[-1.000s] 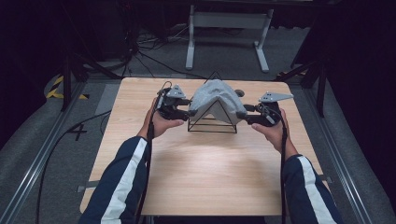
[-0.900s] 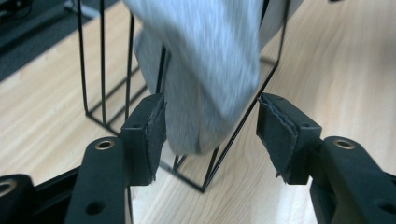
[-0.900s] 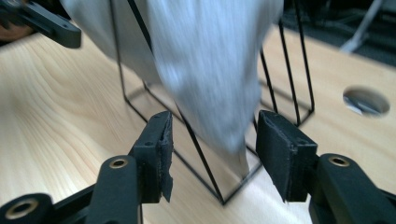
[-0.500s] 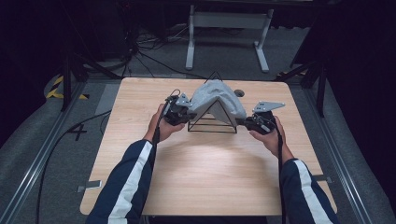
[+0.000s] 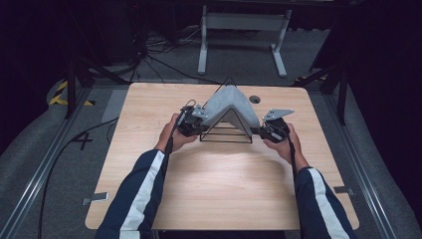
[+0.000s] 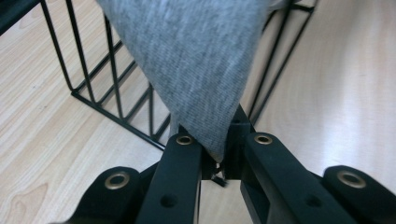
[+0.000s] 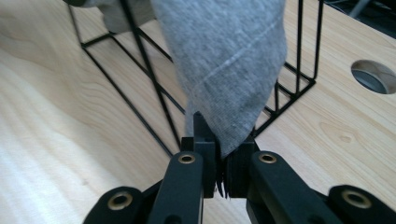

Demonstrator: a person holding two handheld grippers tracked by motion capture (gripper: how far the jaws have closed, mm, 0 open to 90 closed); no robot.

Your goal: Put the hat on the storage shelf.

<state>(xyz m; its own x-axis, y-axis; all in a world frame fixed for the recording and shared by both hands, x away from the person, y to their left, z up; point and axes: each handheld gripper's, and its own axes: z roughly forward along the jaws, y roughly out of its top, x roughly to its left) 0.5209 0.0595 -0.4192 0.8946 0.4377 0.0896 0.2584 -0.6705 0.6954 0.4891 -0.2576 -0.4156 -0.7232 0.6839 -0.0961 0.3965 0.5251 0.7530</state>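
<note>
Your grey cloth drapes tent-like over the black wire rack on the bench, between your hand-held grippers. Left hand-held gripper and right hand-held gripper have just clamped its corners.

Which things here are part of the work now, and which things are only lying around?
Part of the work:
grey cloth, draped over the rack
black wire rack
left claw and right claw, each shut on a cloth end

Only lying around:
white stand
floor cables

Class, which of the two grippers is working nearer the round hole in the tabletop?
The right gripper, clamped on the grey cloth; the hole lies on its side.
</note>
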